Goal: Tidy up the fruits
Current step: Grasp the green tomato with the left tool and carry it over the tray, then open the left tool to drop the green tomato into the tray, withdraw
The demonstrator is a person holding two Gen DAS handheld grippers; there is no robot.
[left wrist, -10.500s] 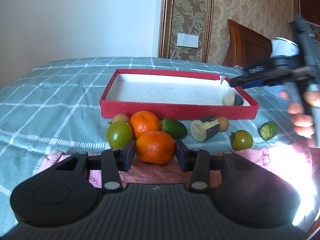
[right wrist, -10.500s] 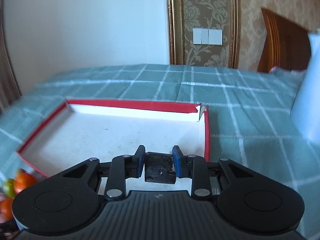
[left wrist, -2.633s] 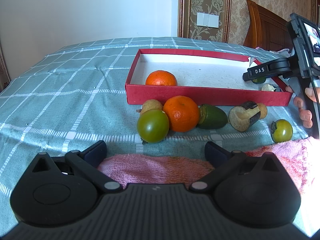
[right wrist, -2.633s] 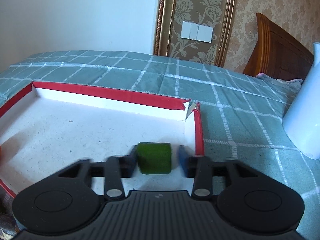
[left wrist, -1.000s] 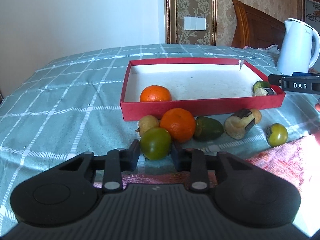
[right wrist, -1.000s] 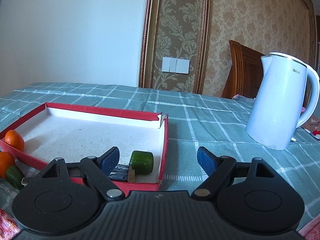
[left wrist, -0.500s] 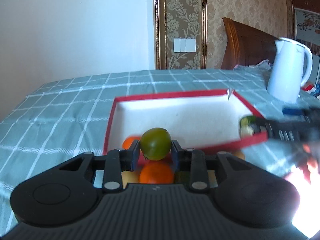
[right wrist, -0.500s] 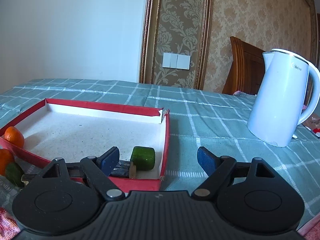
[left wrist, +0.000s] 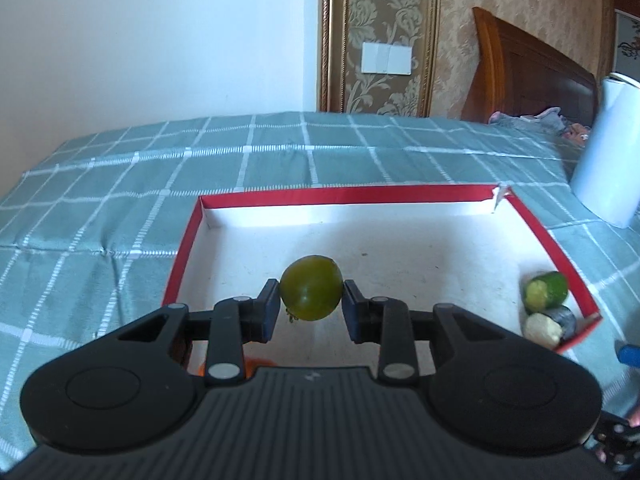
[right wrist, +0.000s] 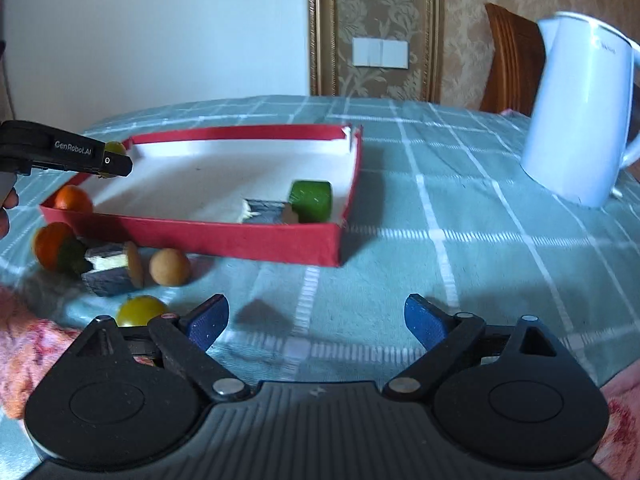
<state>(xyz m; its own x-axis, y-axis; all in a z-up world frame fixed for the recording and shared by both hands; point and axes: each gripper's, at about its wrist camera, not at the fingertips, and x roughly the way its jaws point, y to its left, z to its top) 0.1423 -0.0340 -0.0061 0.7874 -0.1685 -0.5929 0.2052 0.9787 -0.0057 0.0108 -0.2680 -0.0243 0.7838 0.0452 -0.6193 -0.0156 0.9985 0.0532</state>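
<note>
My left gripper is shut on a green tomato and holds it over the white floor of the red box. From the right wrist view that same gripper hangs above the box's left end. A green cut piece and a dark-skinned cut piece lie in the box's right corner. My right gripper is over the cloth in front of the box; its jaws are opening with nothing between them. An orange sits inside the box. Outside lie an orange, a dark cut piece, a tan ball and a yellow-green tomato.
A white kettle stands on the checked green cloth to the right of the box. A pink towel lies at the near left edge. A wooden headboard and a patterned wall stand behind.
My left gripper has lifted the green tomato off the cloth and carried it forward over the box. My right gripper has pulled back from the box, tilted down and spread its jaws wider.
</note>
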